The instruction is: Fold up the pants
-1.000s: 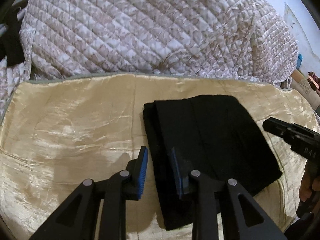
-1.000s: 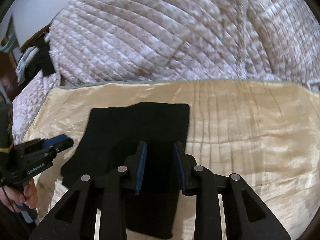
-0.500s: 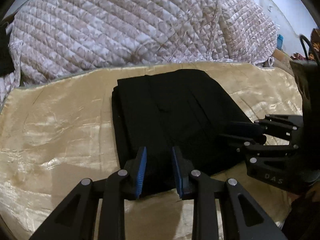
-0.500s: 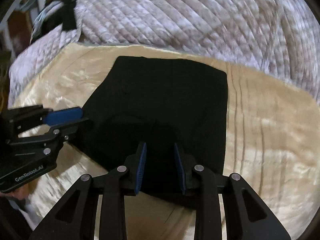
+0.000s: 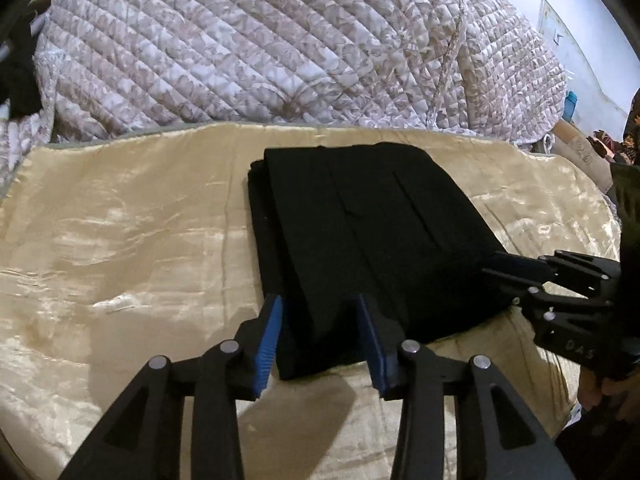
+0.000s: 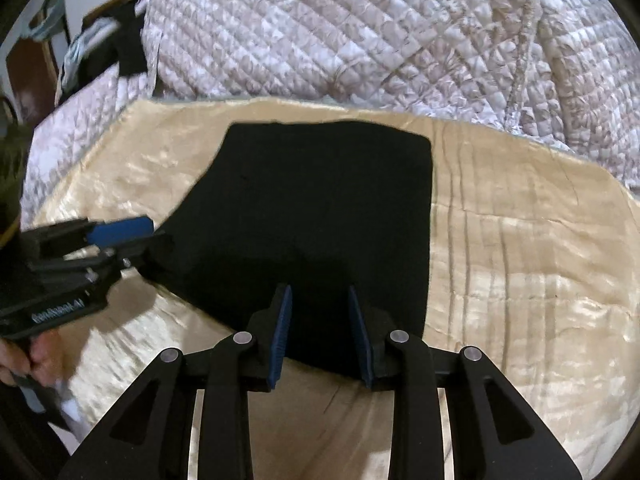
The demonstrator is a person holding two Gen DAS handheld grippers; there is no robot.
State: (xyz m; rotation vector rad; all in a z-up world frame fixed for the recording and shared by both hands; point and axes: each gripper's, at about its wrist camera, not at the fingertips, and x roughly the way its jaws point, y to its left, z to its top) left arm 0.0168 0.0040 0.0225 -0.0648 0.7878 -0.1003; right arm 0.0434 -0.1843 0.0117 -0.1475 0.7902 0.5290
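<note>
Folded pants (image 5: 368, 240) flat on satin sheet (image 5: 132, 240), near sheet's middle. Quilt (image 5: 248, 48) heaped behind sheet, along far edge. Left tongs (image 5: 320, 344) at pants' near edge, near-left corner between parted jaws, which have just been opening. Right tongs (image 6: 320, 336) at pants' near edge too, toward right corner, cloth between parted jaws. Hand (image 6: 24, 356) under left tongs at left of right view.
</note>
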